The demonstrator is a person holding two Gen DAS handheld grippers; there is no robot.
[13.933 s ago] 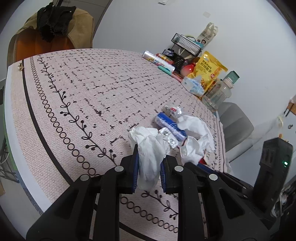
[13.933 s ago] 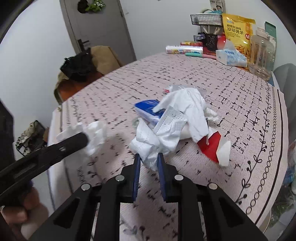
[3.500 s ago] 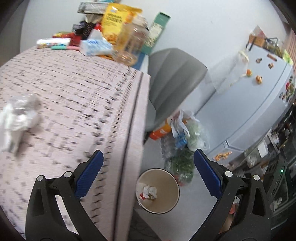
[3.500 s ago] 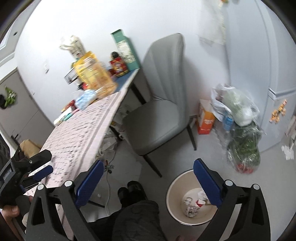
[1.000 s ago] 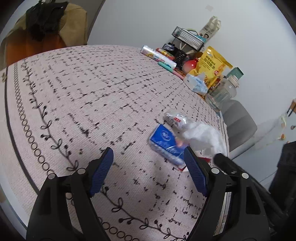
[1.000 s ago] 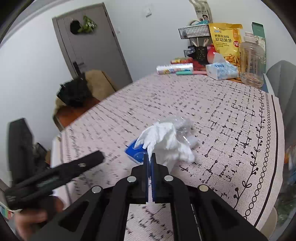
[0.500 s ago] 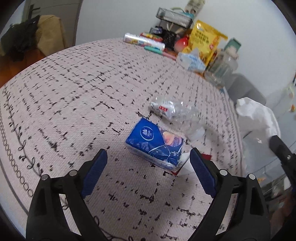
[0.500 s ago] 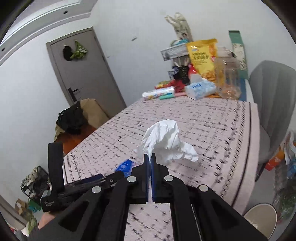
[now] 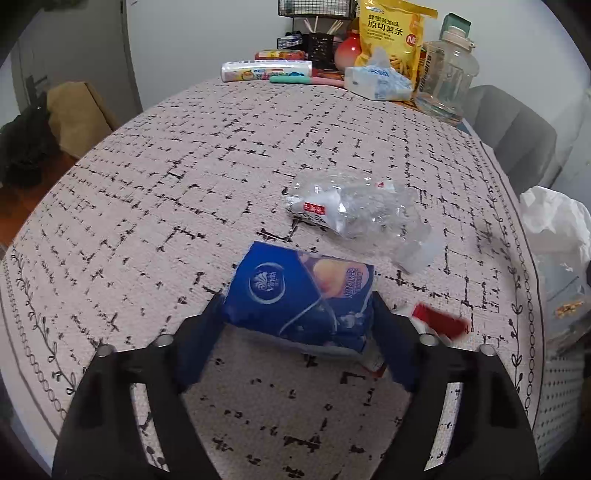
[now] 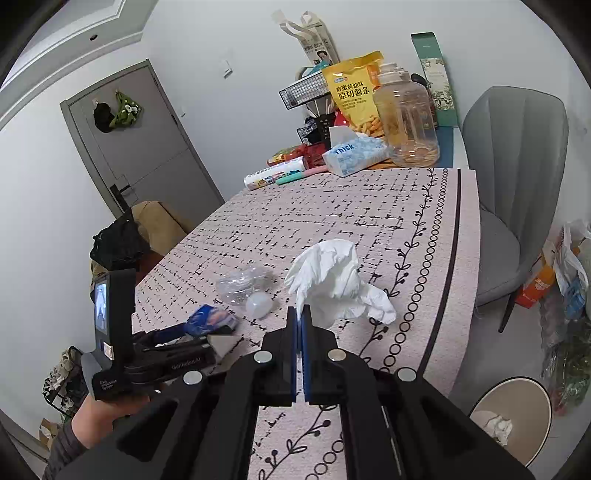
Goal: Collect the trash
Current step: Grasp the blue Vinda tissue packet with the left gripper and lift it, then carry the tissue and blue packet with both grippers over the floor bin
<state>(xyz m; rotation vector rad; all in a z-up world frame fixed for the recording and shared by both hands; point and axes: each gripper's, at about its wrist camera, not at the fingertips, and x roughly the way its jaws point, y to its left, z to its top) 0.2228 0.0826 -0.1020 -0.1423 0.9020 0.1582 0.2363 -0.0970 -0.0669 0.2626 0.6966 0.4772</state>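
Note:
A blue tissue pack (image 9: 295, 291) lies on the patterned tablecloth (image 9: 184, 166). My left gripper (image 9: 297, 306) straddles it with its jaws closing, and both pads touch the pack's ends. Just beyond the pack is a crushed clear plastic bottle (image 9: 351, 210), with a red wrapper (image 9: 439, 321) to the pack's right. My right gripper (image 10: 300, 317) is shut on a crumpled white tissue (image 10: 332, 280), held above the table near its right edge. The same tissue (image 9: 554, 218) shows at the right edge of the left wrist view. A beige bin (image 10: 517, 413) on the floor holds crumpled paper.
At the table's far end stand a yellow snack bag (image 9: 391, 33), a clear jug (image 9: 447, 70), a tissue box (image 9: 376, 79) and a wire rack (image 10: 306, 88). A grey chair (image 10: 517, 177) and plastic bags (image 10: 569, 280) are beside the bin. A hand (image 10: 103, 413) holds the left gripper.
My left gripper has come down over the blue pack and its jaws have narrowed around it. My right gripper has carried the tissue toward the table's right edge, and more of the bin shows.

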